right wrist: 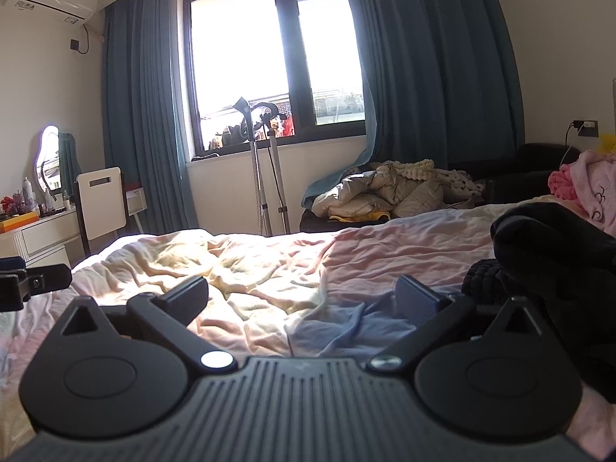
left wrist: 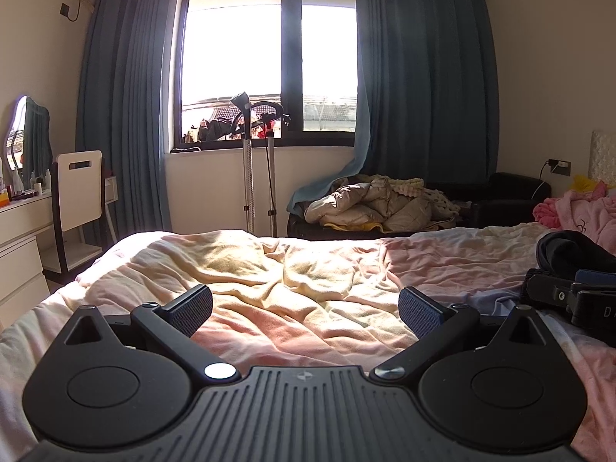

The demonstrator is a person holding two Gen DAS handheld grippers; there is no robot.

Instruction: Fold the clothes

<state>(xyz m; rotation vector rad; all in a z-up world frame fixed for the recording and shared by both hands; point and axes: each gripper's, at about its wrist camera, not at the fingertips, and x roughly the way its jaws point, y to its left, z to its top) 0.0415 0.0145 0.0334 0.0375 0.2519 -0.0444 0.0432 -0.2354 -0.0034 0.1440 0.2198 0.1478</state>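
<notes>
A black garment [right wrist: 558, 254] lies in a heap on the bed's right side, just right of my right gripper [right wrist: 304, 300]; it also shows in the left wrist view [left wrist: 569, 248]. Both grippers hover low over the rumpled pink and cream bedsheet [left wrist: 292, 281]. My left gripper [left wrist: 306, 310] is open and empty. My right gripper is open and empty, its right finger [right wrist: 415, 300] close to the black garment. The right gripper's body shows at the right edge of the left wrist view [left wrist: 573, 296]. The left gripper shows at the left edge of the right wrist view [right wrist: 30, 281].
Pink clothes [right wrist: 589, 188] lie at the bed's far right. A beige quilt [left wrist: 377, 200] sits piled on a black sofa under the window. A garment steamer stand [left wrist: 250, 161] stands beyond the bed. A white chair [left wrist: 77, 192] and dresser [left wrist: 19, 238] stand at the left.
</notes>
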